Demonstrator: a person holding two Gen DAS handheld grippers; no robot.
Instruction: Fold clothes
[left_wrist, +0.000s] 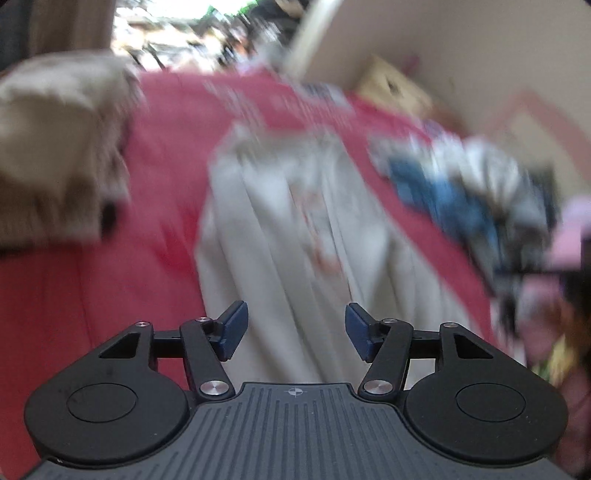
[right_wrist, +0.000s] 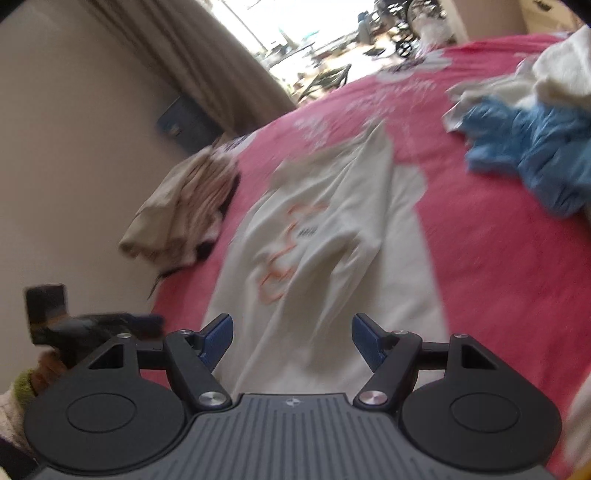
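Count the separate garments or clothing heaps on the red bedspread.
3: white printed T-shirt spread mid-bed; beige heap at its wall side; blue-and-white heap on the opposite side. The heaps may hide more pieces.

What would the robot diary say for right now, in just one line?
stage: fold clothes | left gripper: open, empty | right gripper: open, empty | white shirt: spread on red bedcover | blue garment: unfolded pile | view: blurred
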